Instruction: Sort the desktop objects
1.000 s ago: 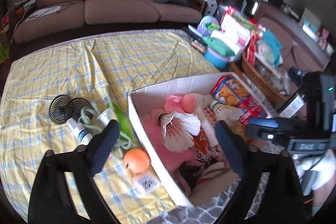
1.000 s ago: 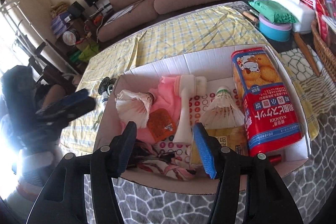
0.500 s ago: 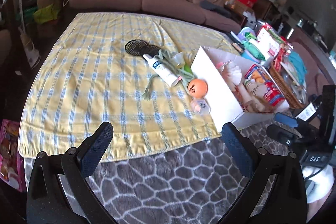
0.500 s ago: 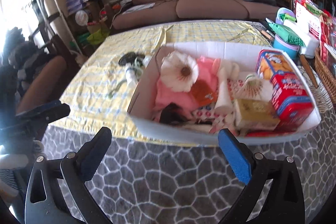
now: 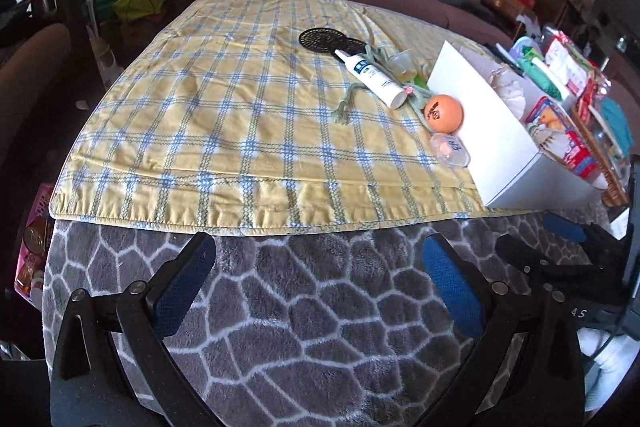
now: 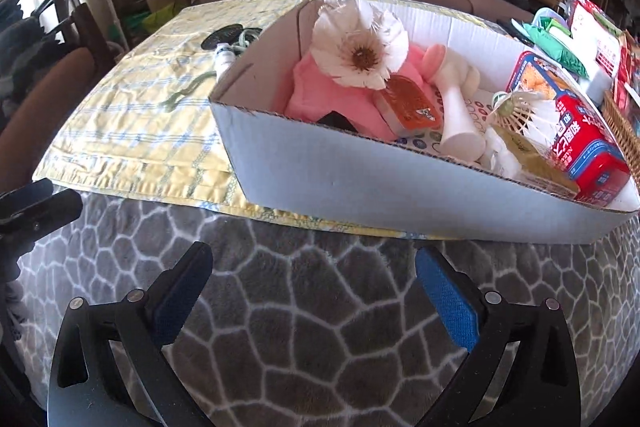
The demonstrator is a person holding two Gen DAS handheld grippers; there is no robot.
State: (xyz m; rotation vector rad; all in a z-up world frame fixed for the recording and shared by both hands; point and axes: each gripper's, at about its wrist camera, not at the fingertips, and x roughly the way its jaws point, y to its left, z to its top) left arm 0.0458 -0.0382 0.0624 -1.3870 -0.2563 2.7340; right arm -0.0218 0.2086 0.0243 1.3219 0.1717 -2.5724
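On the yellow checked cloth [image 5: 224, 99], beside the outer wall of the white cardboard box [image 6: 360, 179], a few objects lay unsorted: a white tube [image 5: 370, 79], an orange ball [image 5: 443, 113], a small clear case [image 5: 450, 150], a tangle of green cord [image 5: 356, 95] and a black mesh disc [image 5: 322, 38]. Inside the box sat a feathered shuttlecock [image 6: 360, 53], pink cloth [image 6: 320, 95], a second shuttlecock [image 6: 524, 111] and a red biscuit tin [image 6: 576, 131].

Both grippers hung low over the grey patterned blanket [image 5: 320, 307], well apart from the objects. The left gripper [image 5: 316, 279] had its jaws spread wide and held nothing; the right gripper [image 6: 312, 285] was likewise wide and empty.

The step in hand seemed to be picking the next loose item, likely with the left gripper, which faced that cluster. To do it well, it should come down from above and close across an item's narrow width.

The tube lay flat, its long axis running diagonally, nozzle pointing toward the mesh disc and its broad end toward the ball. A grasp across its middle, square to that axis, would probably hold best. The ball could roll if nudged.
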